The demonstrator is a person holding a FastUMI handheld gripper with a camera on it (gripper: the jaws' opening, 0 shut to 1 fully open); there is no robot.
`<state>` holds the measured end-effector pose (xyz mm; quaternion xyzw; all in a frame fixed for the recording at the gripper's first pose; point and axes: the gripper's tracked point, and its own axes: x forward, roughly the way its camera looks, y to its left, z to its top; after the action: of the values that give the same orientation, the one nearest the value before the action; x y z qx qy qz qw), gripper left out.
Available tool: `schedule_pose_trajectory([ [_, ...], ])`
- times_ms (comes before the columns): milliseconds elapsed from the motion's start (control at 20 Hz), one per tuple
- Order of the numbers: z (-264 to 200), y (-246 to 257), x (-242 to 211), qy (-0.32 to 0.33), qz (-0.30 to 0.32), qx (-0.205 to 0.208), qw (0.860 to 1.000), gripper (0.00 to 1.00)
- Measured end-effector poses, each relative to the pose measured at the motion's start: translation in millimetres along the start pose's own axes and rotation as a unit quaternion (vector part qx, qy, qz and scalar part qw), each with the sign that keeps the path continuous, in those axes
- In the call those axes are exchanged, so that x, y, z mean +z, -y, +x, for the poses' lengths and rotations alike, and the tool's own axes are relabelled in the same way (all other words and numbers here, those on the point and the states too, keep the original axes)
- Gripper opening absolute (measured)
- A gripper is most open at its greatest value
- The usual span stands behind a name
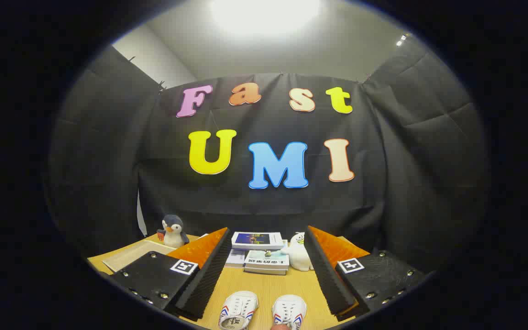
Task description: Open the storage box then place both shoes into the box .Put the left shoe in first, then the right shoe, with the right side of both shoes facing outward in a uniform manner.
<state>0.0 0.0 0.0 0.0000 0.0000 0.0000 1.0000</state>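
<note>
- The booth wall [406, 183] of black cloth hangs in folds on three sides; it closes off the far side of the table and rises well above everything on it.
- Above the cloth a pale ceiling [337, 50] shows, with a bright lamp [264, 13] glaring at its middle and a strip of white room wall [154, 57] over the cloth on the left.
- The table [268, 286] is light wood, with bare grain showing between the fingers and up to the books.
- The gripper [266, 279] is spread wide: its two fingers [204, 275] stand far apart and touch nothing, with open tabletop between them.
- A stack of books [266, 261] lies beyond the fingers at the far side of the table, and another book [257, 239] rests on top, towards the cloth.
- A flat pale sheet or tray [131, 254] lies on the table left of the left finger; what it is cannot be told.
- Two white shoes with red and blue stripes lie side by side on the wood between the fingers, toes towards the books: one shoe [239, 309] on the left, the other shoe [289, 311] just beside it on the right, not touching.
- A penguin toy [173, 231] stands upright near the far left corner of the table.
- A small white soft toy [299, 252] stands just right of the book stack, touching it.
</note>
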Motion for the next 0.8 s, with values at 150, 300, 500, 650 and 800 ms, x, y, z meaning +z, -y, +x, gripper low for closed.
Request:
schedule_pose_trajectory([
  [150, -3, -11, -1, 0.001, -0.008, 0.014, 1.0, 0.95],
  [300, -5, -15, 3, 0.006, -0.007, 0.018, 1.0, 0.95],
  [500, -8, -19, 4, 0.01, -0.007, 0.023, 1.0, 0.95],
  [650, -8, -21, 3, 0.01, 0.002, 0.025, 1.0, 0.95],
  [800, -7, -24, -1, 0.008, 0.013, 0.027, 1.0, 0.95],
])
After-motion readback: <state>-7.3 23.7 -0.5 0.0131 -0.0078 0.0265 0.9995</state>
